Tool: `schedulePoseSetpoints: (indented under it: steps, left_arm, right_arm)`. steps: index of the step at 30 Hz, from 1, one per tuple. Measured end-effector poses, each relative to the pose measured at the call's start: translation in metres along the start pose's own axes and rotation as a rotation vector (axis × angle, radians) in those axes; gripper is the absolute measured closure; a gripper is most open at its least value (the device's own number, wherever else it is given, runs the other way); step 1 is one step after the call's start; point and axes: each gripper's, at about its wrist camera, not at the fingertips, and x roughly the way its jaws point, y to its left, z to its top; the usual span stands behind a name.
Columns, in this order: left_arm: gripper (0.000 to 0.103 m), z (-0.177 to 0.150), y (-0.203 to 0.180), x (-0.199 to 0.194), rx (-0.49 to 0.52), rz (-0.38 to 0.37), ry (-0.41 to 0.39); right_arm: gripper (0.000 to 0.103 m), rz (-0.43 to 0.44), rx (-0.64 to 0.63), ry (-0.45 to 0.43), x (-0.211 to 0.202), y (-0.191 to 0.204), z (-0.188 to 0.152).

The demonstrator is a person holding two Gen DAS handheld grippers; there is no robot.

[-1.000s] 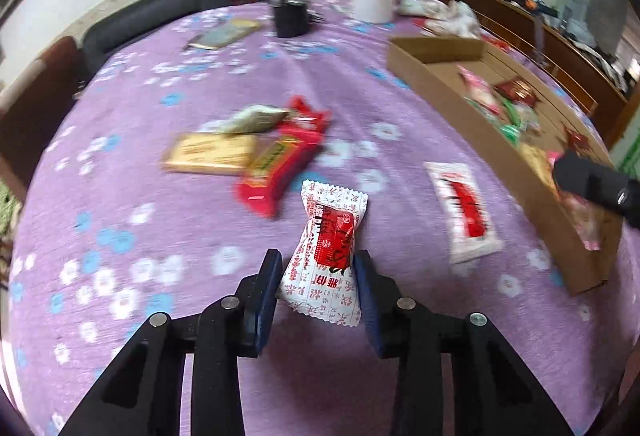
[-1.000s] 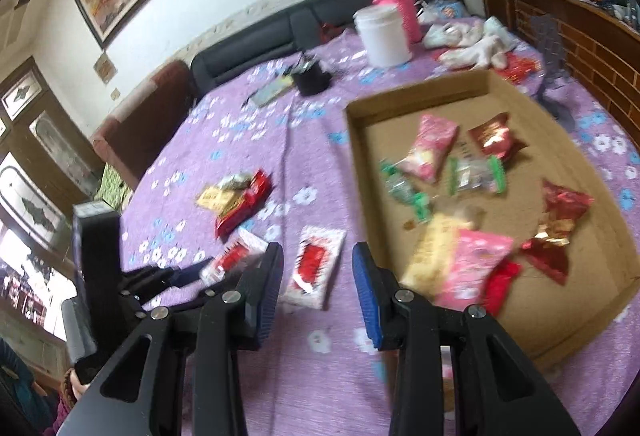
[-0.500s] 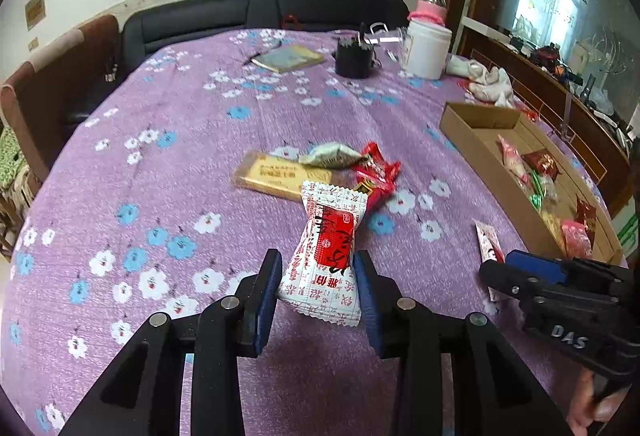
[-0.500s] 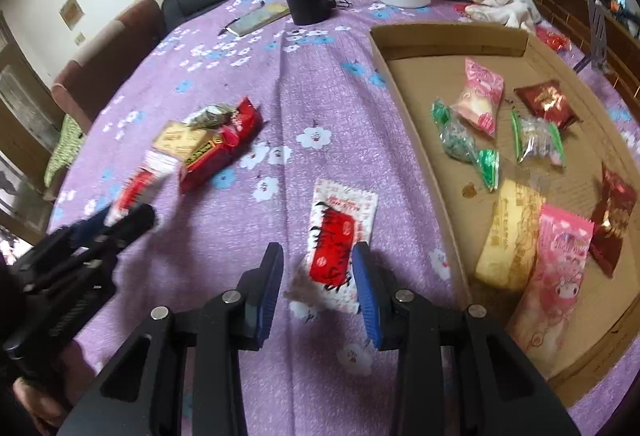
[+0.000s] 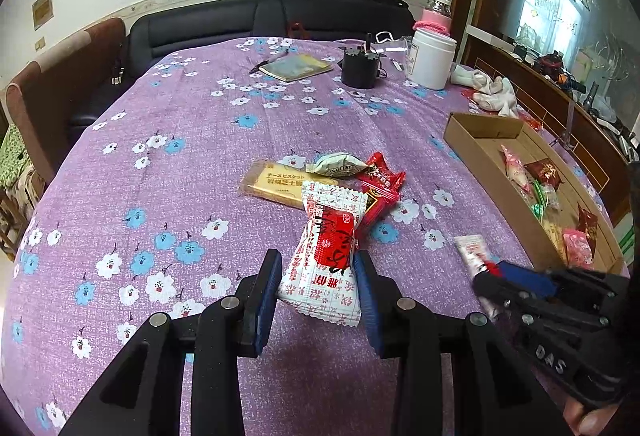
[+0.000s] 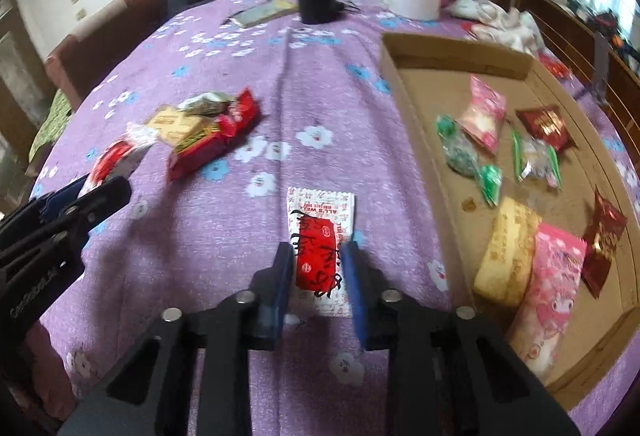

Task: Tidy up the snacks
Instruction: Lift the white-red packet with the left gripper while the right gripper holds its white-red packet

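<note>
The left gripper [image 5: 318,286] is clamped on a white-and-red snack packet [image 5: 326,250], both blue pads pressing its sides and holding it tilted clear above the purple flowered tablecloth [image 5: 192,163]. The right gripper [image 6: 318,268] has just been closing; its pads now pinch a second white-and-red packet [image 6: 320,236] that lies flat on the cloth, just left of the cardboard tray [image 6: 404,75]. In the left wrist view this gripper appears at lower right with the end of that packet protruding ahead of its tips. Loose on the cloth, well left of the tray, sits a cluster: a yellow biscuit bar [image 5: 272,183], a pale green sachet [image 5: 338,165] and red wrappers [image 5: 380,187], touching or overlapping one another. The tray holds pink, green, dark red and yellow wrapped snacks spread over its floor. At the far end of the table stand a white jar [image 5: 430,61], a black cup [image 5: 359,69] and a notebook [image 5: 294,67].
</note>
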Motion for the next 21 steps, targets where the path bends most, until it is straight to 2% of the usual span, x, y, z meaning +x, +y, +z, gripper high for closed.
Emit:
schedulePoseSetpoints:
  steps: [1, 5, 10, 14, 21]
  left_arm:
    - [0.064, 0.0, 0.001, 0.0, -0.003, 0.005, -0.004]
    - [0.064, 0.001, 0.006, 0.001, -0.022, 0.021, -0.011]
    - [0.064, 0.002, 0.012, 0.007, -0.042, 0.051, 0.002]
    - [0.064, 0.002, 0.011, 0.011, -0.041, 0.077, -0.001]
    - [0.064, 0.004, 0.005, 0.011, -0.013, 0.127, -0.038]
  right_arm:
    - [0.083, 0.024, -0.014, -0.005, -0.001, 0.006, 0.001]
    - [0.083, 0.025, -0.077, -0.071, -0.006, 0.027, 0.015]
    - [0.083, 0.069, -0.085, -0.107, 0.01, 0.034, 0.033]
    - [0.083, 0.104, -0.074, -0.079, 0.028, 0.031, 0.026]
    - [0.083, 0.16, -0.082, -0.158, 0.014, 0.03, 0.025]
